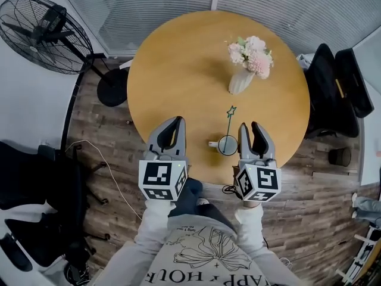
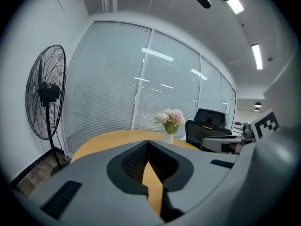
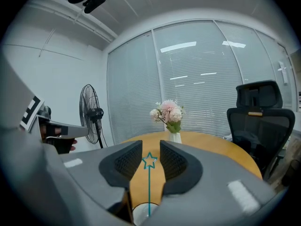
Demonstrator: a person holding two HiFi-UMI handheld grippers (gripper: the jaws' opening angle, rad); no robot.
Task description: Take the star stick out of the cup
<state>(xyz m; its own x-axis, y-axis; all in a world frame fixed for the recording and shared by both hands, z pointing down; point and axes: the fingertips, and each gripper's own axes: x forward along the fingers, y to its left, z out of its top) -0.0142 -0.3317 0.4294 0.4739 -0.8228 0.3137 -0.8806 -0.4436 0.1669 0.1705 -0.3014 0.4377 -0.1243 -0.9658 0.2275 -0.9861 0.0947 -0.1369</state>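
Note:
A white cup (image 1: 227, 145) stands near the front edge of the round wooden table (image 1: 178, 70). In it stands a thin teal stick (image 1: 228, 125) topped by an outline star (image 1: 231, 110). My right gripper (image 1: 252, 133) hovers just right of the cup, open. In the right gripper view the star (image 3: 149, 160) and stick show in the gap between the open jaws (image 3: 150, 145), untouched, with the cup rim (image 3: 142, 214) low in view. My left gripper (image 1: 176, 124) hangs left of the cup, over the table, with its tips together (image 2: 148, 142) and nothing in them.
A white vase of pink flowers (image 1: 244, 76) stands on the table beyond the cup. A black pedestal fan (image 1: 41, 31) stands at the back left on the wooden floor. Black office chairs (image 1: 333, 88) crowd the table's right side, another (image 1: 30, 183) sits left. Cables trail across the floor.

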